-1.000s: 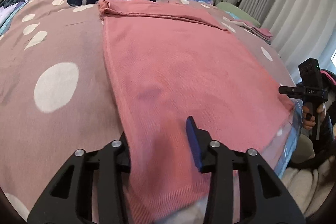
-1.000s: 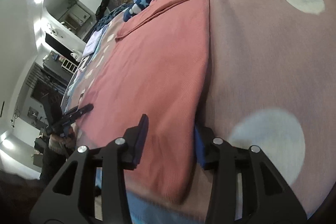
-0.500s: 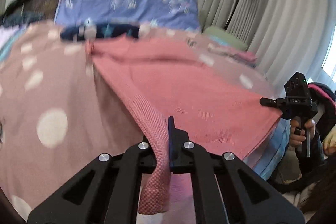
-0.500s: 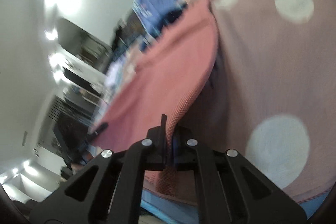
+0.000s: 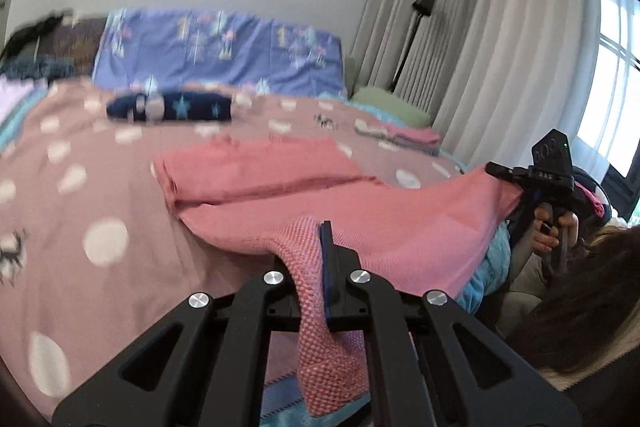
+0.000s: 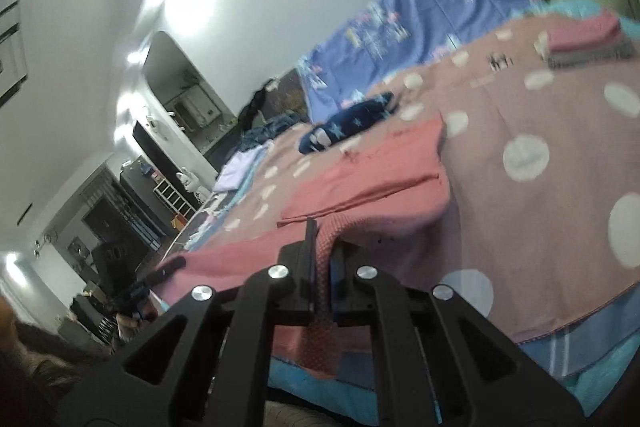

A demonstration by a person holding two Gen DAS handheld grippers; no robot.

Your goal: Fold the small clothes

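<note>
A pink knitted garment [image 5: 280, 183] lies on the dotted pink bedspread [image 5: 80, 187], its far part flat and its near edge lifted off the bed. My left gripper [image 5: 316, 247] is shut on the near left corner of the garment, and the cloth hangs down between its fingers. My right gripper [image 6: 322, 251] is shut on the near right corner of the garment [image 6: 380, 179]; it also shows in the left wrist view [image 5: 500, 173], holding that corner up at the bed's right edge.
A navy star-patterned garment [image 5: 172, 107] lies at the far middle of the bed, before blue pillows [image 5: 220, 55]. A stack of folded clothes [image 6: 584, 39] sits at the far right. A floor lamp [image 5: 416, 27] and curtains stand to the right. Furniture fills the room's left side.
Both grippers went from open around the garment's near edge to shut on its corners, then lifted the near edge up off the bed and toward the far end.
</note>
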